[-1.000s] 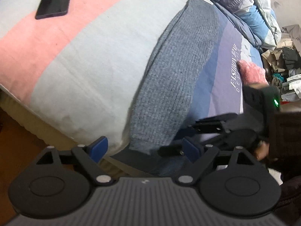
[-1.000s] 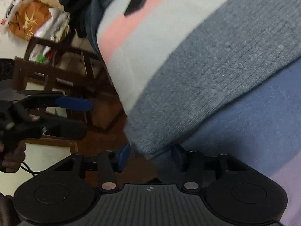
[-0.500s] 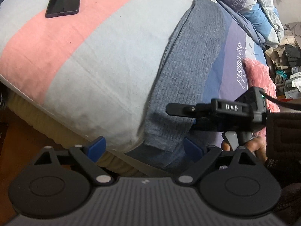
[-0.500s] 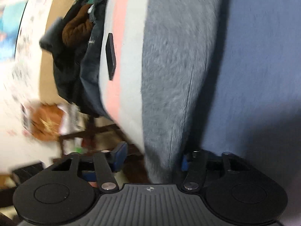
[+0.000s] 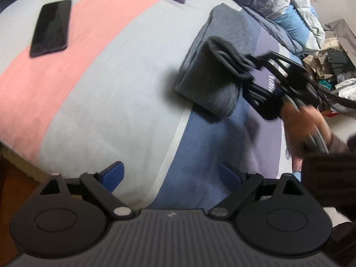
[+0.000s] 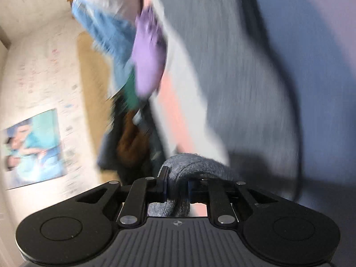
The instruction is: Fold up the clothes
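grey sweater (image 6: 178, 191) in right jaws

Legible text, left wrist view:
- Crumpled bedding (image 5: 270, 1), upper right of frame: printed white lettering, upside down, only a fragment showing, apparently "ASHION".
- Purple band of bed cover (image 5: 265, 82), right of centre: white lettering, mostly hidden and blurred, unreadable.

Right wrist view: wall poster (image 6: 33, 148), left; blurred, nothing readable.

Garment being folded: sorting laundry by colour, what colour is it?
Grey ribbed knit garment, clearest in the left wrist view; the right hand-held gripper pinches a bunch.
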